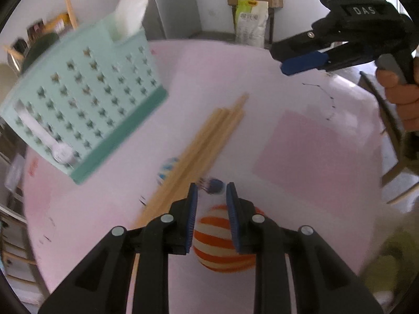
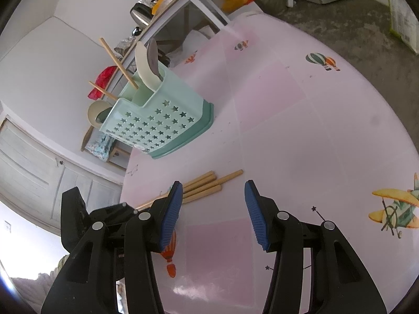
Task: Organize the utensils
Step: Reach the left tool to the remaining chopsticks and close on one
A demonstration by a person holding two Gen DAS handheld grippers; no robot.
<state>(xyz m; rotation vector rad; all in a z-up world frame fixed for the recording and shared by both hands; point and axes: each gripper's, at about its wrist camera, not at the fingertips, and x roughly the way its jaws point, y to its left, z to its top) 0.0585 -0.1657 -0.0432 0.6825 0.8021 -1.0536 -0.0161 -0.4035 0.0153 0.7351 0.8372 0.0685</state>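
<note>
Mint-green plastic forms the utensil caddy [image 2: 157, 120], pierced with star-shaped holes and standing near the far left edge of a round table [image 2: 327, 136] covered in pale pink cloth. Two wooden chopsticks [image 2: 119, 65] are seen leaning out of its rear compartment, while a cream spoon [image 2: 142, 64] and a grey spoon [image 2: 153, 55] stand handle-down in a raised front pocket. Nearer the viewer, just in front of the caddy's base, a loose bundle of wooden chopsticks [image 2: 207, 184] is laid flat on the cloth, its ends uneven. The left gripper [image 1: 211, 193] is held just above the tabletop beside the near end of that bundle; its blue pads are set a narrow gap apart, and nothing is clamped between them, only a printed orange-striped balloon being visible through the gap. The right gripper [image 2: 213, 191] is held over the table to the right of the bundle, its jaws spread wide and empty; from the left wrist view it is seen raised at the upper right, gripped by a hand [image 1: 400, 91]. To the right of the chopsticks a broad stretch of cloth is left bare apart from printed balloons and an aeroplane, reaching to the curved table edge, beyond which grey floor is seen.
</note>
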